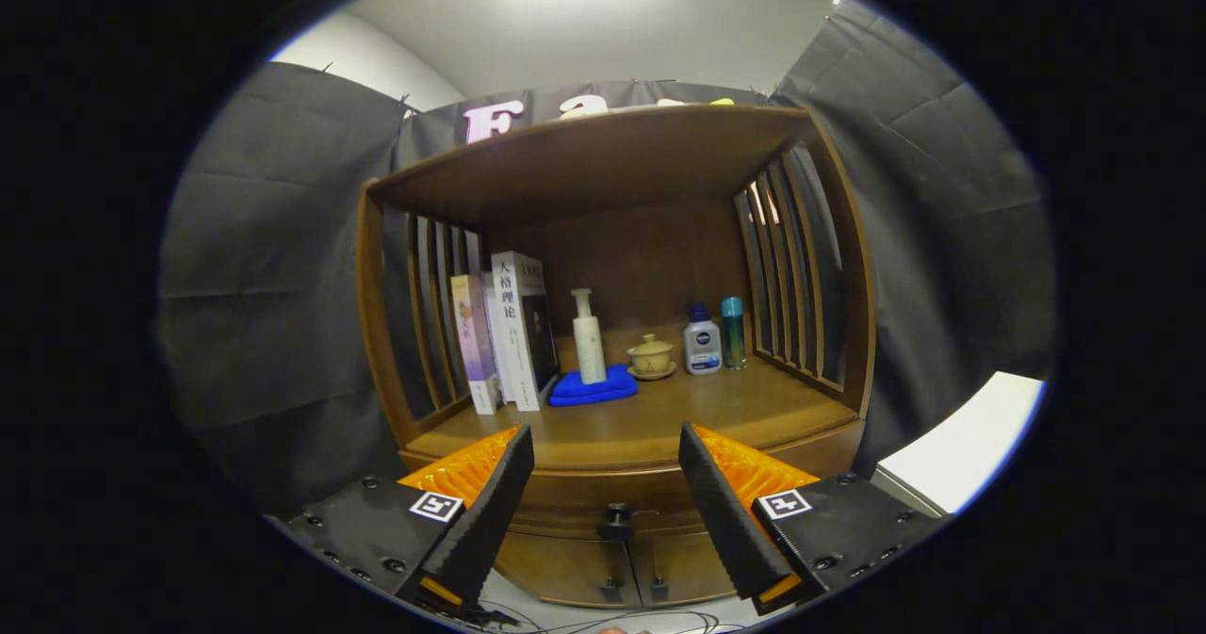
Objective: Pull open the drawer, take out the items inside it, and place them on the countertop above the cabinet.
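Observation:
A wooden cabinet stands ahead of me, its drawer [603, 497] shut under the countertop [716, 413]. The drawer's dark round knob [616, 521] sits between my two fingers, a little beyond them. My gripper [607, 502] is open with nothing held, and its fingers stand apart on either side of the knob. What lies inside the drawer is hidden.
On the countertop stand several books [504, 333] at the left, a white bottle [589, 337] on a folded blue cloth [594, 387], a small lidded cup [650, 356], a blue-capped bottle [702, 340] and a teal bottle [733, 333]. Slatted side walls and a top shelf enclose it. Two lower doors [612, 568] sit below the drawer.

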{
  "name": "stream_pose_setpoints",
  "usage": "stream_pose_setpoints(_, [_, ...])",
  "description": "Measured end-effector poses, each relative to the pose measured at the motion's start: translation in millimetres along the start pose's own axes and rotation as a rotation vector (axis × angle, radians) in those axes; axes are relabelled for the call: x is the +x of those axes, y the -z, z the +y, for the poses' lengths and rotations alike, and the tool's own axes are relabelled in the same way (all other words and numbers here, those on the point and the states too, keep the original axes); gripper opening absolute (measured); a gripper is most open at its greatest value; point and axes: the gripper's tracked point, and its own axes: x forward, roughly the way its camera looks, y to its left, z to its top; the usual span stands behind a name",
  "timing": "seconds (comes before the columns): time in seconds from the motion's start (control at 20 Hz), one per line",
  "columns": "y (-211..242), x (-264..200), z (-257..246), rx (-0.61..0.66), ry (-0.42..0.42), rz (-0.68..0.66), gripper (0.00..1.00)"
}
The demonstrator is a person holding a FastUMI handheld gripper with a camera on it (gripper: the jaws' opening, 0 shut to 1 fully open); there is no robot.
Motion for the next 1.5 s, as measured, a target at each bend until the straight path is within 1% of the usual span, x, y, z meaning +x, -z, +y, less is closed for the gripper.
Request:
stream_pose_setpoints(0.15, [27.6, 21.5, -8.3, 0.015, 0.017, 0.027, 0.98])
stream_pose_setpoints(0.25, [51.8, 36.4, -5.6, 0.023, 0.006, 0.067, 0.98])
stream_pose_setpoints(0.55, [118.0, 70.1, -3.3, -0.039, 0.011, 0.174, 0.98])
stream_pose_setpoints(0.7, [140.7, 79.9, -7.8, -0.05, 0.024, 0.212, 0.98])
stream_pose_setpoints(0.9, [160.4, 88.5, -10.3, -0.074, 0.034, 0.237, 0.98])
stream_pose_setpoints(0.95, [165.2, 89.8, -12.7, -0.088, 0.046, 0.249, 0.97])
stream_pose_setpoints(1.0, [161.9, 90.7, -18.0, -0.113, 0.07, 0.229, 0.96])
stream_pose_setpoints(1.1, [163.9, 91.1, -17.8, -0.141, 0.081, 0.223, 0.84])
stream_pose_setpoints(1.2, [167.8, 93.8, -3.5, -0.139, 0.047, 0.236, 0.71])
stream_pose_setpoints(1.3, [167.0, 93.4, -7.0, -0.185, 0.076, 0.236, 0.59])
stream_pose_setpoints(1.45, [166.8, 91.7, -4.7, -0.154, 0.071, 0.238, 0.41])
stream_pose_setpoints(1.5, [167.1, 89.8, -6.5, -0.153, 0.063, 0.246, 0.31])
